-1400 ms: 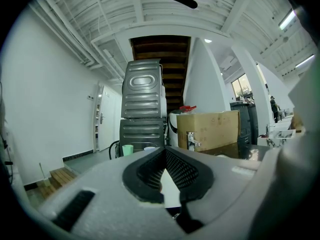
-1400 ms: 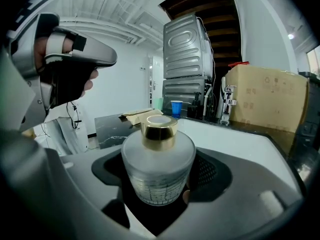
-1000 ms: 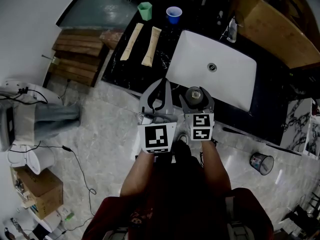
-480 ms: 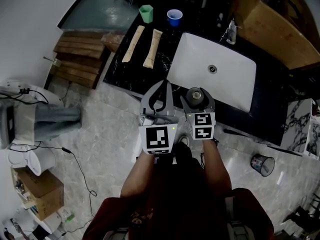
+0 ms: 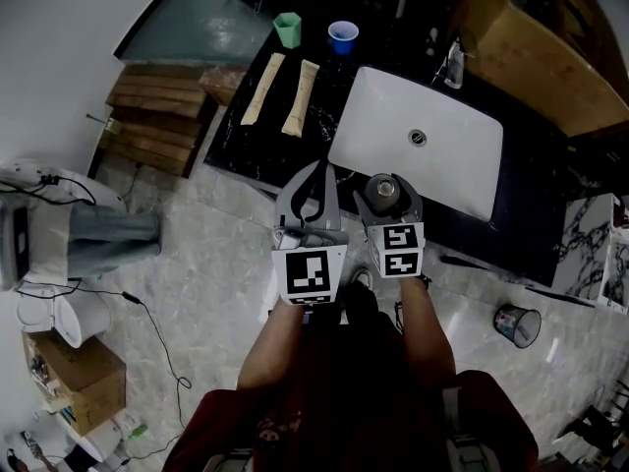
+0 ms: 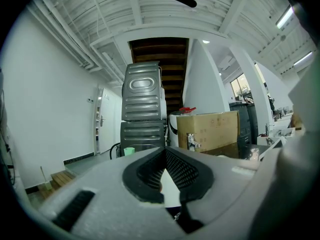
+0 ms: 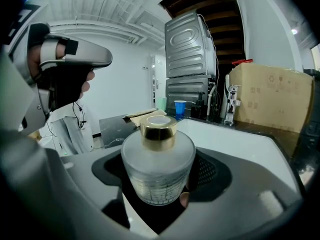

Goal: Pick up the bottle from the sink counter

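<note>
**Bottle held upright in the right gripper, by the sink**

The bottle [image 7: 158, 159] is a squat, frosted glass one with a gold cap. It stands upright between the fingers [image 7: 209, 172] of the right gripper [image 5: 384, 193]. In the head view it sits at the near edge of the black table [image 5: 329, 87], just in front of the white sink [image 5: 393, 116]. No table surface shows under its base in the right gripper view, so it seems to be lifted clear, though I cannot be sure of the gap.

The grip is low on the round body, with the cap left free above. That placement makes sense. The body is the widest and steadiest part, and holding it upright keeps the cap on top and the contents level. The glass looks smooth, so a squeeze across its full width guards against slipping.

The right fingers stand fairly wide because the bottle fills the space between them. Their pads press on its sides, so they are clamped on it and not free.

The left gripper [image 6: 165, 156] hangs just beside the right one, to its left. Its fingers [image 6: 182, 169] meet at the tips and hold nothing. It touches neither the bottle nor the table, and it seems merely parked out of the way, since one gripper is enough for this lift.

Farther back on the table lie two tan tubes [image 5: 259, 87], well apart from the bottle. A green cup [image 5: 286, 26] and a blue cup [image 5: 342, 33] stand beyond them.
</note>
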`<act>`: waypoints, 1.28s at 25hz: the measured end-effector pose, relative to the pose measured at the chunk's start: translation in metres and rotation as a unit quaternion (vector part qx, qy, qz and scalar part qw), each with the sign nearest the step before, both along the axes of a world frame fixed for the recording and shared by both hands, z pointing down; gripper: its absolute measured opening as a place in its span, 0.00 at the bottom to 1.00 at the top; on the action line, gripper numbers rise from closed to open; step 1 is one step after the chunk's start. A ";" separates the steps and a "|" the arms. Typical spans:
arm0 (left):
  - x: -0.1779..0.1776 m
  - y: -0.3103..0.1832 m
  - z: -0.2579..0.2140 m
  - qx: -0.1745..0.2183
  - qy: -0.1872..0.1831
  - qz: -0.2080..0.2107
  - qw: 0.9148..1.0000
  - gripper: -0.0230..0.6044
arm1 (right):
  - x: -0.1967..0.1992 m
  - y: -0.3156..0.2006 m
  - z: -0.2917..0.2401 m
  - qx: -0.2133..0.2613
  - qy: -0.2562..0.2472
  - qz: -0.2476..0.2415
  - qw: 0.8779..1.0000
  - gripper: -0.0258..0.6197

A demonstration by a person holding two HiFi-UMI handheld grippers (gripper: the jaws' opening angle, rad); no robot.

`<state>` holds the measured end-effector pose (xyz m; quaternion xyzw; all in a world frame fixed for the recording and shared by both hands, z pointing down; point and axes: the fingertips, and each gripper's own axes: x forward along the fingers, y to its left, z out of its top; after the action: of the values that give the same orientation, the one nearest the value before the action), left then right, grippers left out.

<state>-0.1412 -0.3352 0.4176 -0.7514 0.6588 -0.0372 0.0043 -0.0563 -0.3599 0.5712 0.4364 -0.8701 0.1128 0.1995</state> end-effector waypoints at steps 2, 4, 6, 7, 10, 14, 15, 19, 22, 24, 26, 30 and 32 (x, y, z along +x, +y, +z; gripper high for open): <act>-0.001 0.000 -0.001 0.000 0.000 0.000 1.000 0.04 | 0.000 -0.001 -0.004 0.004 -0.003 0.001 1.000 0.56; -0.001 0.000 -0.001 0.001 0.001 0.001 1.000 0.04 | 0.000 -0.002 -0.010 0.009 -0.005 0.001 1.000 0.56; 0.000 0.000 -0.001 0.002 0.001 0.001 1.000 0.04 | 0.000 -0.003 -0.017 0.015 -0.006 0.000 1.000 0.56; 0.000 0.000 -0.001 0.002 0.001 0.001 1.000 0.04 | 0.000 -0.003 -0.020 0.018 -0.006 0.000 1.000 0.56; 0.000 0.000 -0.002 0.004 0.001 0.002 1.000 0.04 | 0.002 -0.005 -0.028 0.027 -0.006 0.002 1.000 0.56; 0.003 0.000 -0.005 0.007 0.001 0.003 1.000 0.04 | 0.005 -0.006 -0.041 0.040 -0.007 0.003 0.999 0.56; 0.003 0.000 -0.006 0.007 0.001 0.004 1.000 0.04 | 0.006 -0.007 -0.045 0.043 -0.008 0.003 0.999 0.56; 0.004 0.001 -0.008 0.010 0.001 0.005 1.000 0.04 | 0.009 -0.007 -0.060 0.058 -0.010 0.006 0.998 0.56; 0.006 0.001 -0.010 0.013 0.002 0.007 1.000 0.04 | 0.011 -0.008 -0.074 0.071 -0.015 0.008 0.997 0.56; 0.008 0.000 -0.013 0.016 0.000 0.008 1.000 0.04 | 0.013 -0.008 -0.083 0.081 -0.018 0.009 0.997 0.56; 0.009 0.000 -0.016 0.019 -0.001 0.010 1.000 0.04 | 0.014 -0.008 -0.092 0.089 -0.019 0.010 0.996 0.56; 0.014 0.000 -0.025 0.030 -0.002 0.013 0.999 0.04 | 0.019 -0.009 -0.106 0.104 -0.022 0.011 0.994 0.56; 0.016 0.000 -0.030 0.036 -0.003 0.015 0.999 0.04 | 0.021 -0.009 -0.113 0.111 -0.022 0.012 0.993 0.56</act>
<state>-0.1253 -0.3355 0.3881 -0.7603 0.6485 -0.0158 0.0333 -0.0355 -0.3694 0.4583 0.4638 -0.8760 0.0271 0.1294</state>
